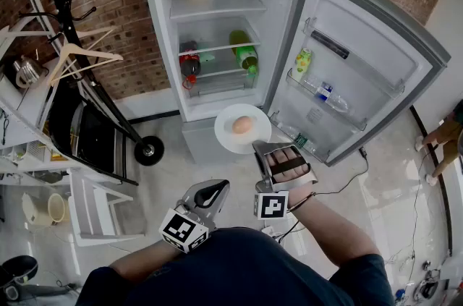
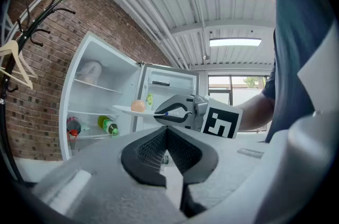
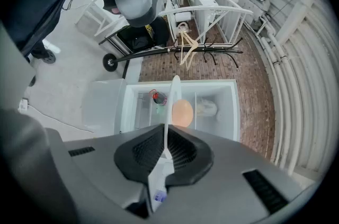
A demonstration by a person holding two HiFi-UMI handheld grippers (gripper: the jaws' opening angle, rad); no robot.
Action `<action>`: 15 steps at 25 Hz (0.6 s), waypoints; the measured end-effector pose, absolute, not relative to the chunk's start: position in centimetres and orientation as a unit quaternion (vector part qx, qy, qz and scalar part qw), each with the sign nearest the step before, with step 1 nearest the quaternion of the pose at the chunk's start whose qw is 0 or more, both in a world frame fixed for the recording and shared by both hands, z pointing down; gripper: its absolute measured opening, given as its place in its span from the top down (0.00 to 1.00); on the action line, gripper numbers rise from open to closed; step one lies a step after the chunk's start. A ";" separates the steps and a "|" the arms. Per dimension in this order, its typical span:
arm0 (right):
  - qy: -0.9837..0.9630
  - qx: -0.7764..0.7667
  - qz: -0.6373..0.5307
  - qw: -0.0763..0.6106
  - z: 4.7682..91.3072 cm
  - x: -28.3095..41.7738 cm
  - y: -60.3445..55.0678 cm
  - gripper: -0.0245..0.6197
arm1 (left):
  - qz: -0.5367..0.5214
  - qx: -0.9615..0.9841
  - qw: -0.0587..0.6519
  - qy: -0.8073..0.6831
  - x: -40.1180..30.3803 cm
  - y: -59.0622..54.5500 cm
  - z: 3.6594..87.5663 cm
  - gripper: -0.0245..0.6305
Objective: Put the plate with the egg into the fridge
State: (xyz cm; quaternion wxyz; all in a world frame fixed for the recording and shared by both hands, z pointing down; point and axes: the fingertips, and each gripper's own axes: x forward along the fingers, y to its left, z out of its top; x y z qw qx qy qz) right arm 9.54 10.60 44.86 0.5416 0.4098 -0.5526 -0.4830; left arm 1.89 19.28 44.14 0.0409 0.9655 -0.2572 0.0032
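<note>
A white plate (image 1: 230, 137) with a tan egg (image 1: 242, 125) on it hangs level in front of the open fridge (image 1: 217, 8), below its lower shelves. My right gripper (image 1: 259, 147) is shut on the plate's near rim. In the right gripper view the plate (image 3: 172, 96) stands edge-on between the jaws, with the egg (image 3: 183, 112) to its right. My left gripper (image 1: 217, 189) hangs lower, close to my body, shut with nothing in it. The left gripper view shows its jaws (image 2: 167, 135) pressed together, with the plate (image 2: 126, 109) and egg (image 2: 137, 106) beyond.
The fridge door (image 1: 369, 73) stands wide open to the right, with bottles in its racks. A green bottle (image 1: 244, 51) and a dark bottle (image 1: 189, 64) lie on the shelves. A coat rack (image 1: 69, 44), a black cart (image 1: 87, 131) and a white stool (image 1: 101, 207) stand to the left.
</note>
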 end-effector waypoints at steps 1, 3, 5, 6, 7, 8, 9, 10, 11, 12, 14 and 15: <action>-0.553 0.410 -0.483 0.542 44.8 9.6 10.6 0.93 | 0.003 0.965 0.043 -0.258 1.9 19.3 44.1 0.96; -0.554 0.409 -0.483 0.541 44.8 9.7 10.7 0.93 | 0.003 0.965 0.043 -0.259 2.1 19.4 44.0 0.96; -0.555 0.408 -0.483 0.541 44.9 9.9 10.8 0.93 | 0.003 0.964 0.045 -0.260 2.3 19.5 44.0 0.96; -0.555 0.408 -0.484 0.540 44.9 10.0 10.9 0.93 | 0.003 0.964 0.048 -0.262 2.4 19.6 44.1 0.96; -0.556 0.408 -0.484 0.540 44.9 10.1 10.9 0.93 | 0.003 0.964 0.048 -0.262 2.5 19.7 44.1 0.96; -0.556 0.408 -0.483 0.539 45.0 10.2 10.9 0.93 | 0.003 0.964 0.045 -0.262 2.6 19.7 44.1 0.96; -0.557 0.407 -0.483 0.539 45.0 10.3 11.0 0.93 | 0.004 0.964 0.043 -0.262 2.7 19.8 44.1 0.96; -0.558 0.407 -0.482 0.539 45.0 10.3 11.0 0.93 | 0.004 0.964 0.043 -0.263 2.8 19.9 44.1 0.96; -0.559 0.408 -0.481 0.539 45.0 10.4 10.9 0.93 | 0.005 0.963 0.045 -0.265 2.9 19.9 44.1 0.96; -0.559 0.408 -0.480 0.539 45.0 10.5 10.9 0.93 | 0.006 0.963 0.046 -0.266 3.0 20.0 44.1 0.96; -0.561 0.408 -0.481 0.537 45.0 10.7 10.8 0.93 | 0.008 0.962 0.044 -0.269 3.3 20.1 44.1 0.96; -0.562 0.407 -0.482 0.535 45.0 10.8 10.8 0.93 | 0.009 0.962 0.042 -0.271 3.5 20.1 44.1 0.96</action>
